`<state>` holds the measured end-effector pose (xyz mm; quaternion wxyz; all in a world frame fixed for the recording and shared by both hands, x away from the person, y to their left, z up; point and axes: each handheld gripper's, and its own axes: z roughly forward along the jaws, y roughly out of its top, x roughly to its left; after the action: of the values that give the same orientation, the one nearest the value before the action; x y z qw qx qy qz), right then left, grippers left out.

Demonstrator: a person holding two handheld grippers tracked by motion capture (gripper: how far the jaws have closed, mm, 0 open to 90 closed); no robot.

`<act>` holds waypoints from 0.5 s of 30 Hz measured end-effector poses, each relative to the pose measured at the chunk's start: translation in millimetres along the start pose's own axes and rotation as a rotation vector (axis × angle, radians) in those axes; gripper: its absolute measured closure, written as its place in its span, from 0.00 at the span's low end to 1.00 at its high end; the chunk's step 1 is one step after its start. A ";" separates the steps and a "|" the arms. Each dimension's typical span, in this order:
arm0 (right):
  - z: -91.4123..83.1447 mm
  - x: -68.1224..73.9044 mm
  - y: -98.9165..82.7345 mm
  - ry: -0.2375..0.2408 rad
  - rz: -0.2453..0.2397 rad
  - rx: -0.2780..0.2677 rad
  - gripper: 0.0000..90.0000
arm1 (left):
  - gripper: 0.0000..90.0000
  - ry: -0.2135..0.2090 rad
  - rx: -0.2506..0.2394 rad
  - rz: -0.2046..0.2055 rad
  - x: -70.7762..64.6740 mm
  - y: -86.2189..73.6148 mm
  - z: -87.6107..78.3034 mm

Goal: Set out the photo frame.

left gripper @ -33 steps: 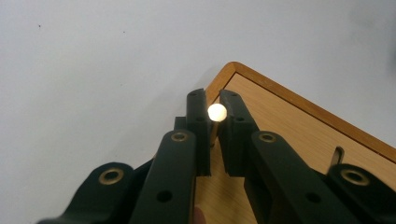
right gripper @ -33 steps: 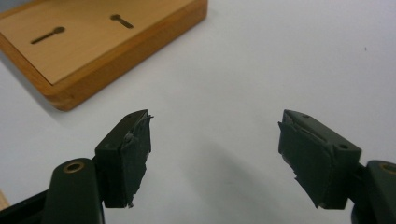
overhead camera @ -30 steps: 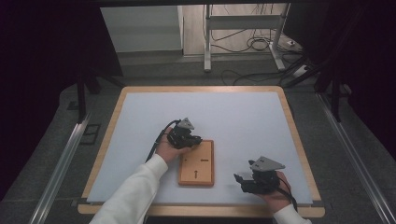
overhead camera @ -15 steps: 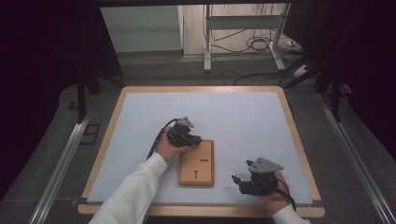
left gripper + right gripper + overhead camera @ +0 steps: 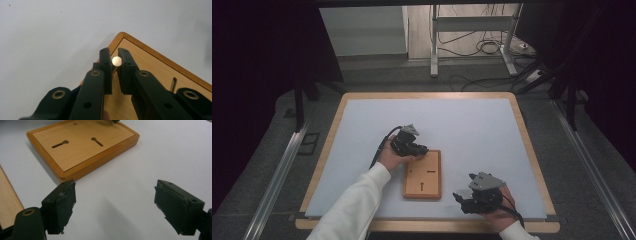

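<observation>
Now we keep the left gripper point(image 5: 114, 58) clenched on the small white peg point(image 5: 116, 61) over the wooden board's point(image 5: 422, 174) upper-left corner at frame centre, lowering it straight; the right gripper point(image 5: 122, 207), lower right, has just been opening, empty.

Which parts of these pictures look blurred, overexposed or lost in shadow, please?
High view: surroundings beyond the table fall into darkness. Left gripper view: the small white peg is blown out, near jaws soft. Right gripper view: the wooden board looks sharp, jaws slightly blurred.
</observation>
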<state>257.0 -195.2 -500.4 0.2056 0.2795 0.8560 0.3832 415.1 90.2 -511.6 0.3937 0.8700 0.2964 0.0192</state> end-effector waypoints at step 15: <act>15.8 24.8 18.1 0.013 -0.096 0.034 0.14 | 0.92 -0.055 0.007 -0.021 10.6 3.1 0.6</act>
<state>253.0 -160.9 -499.7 0.2135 0.2393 0.8761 0.3601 425.6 93.8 -512.0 0.3988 0.8684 0.2945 -0.0101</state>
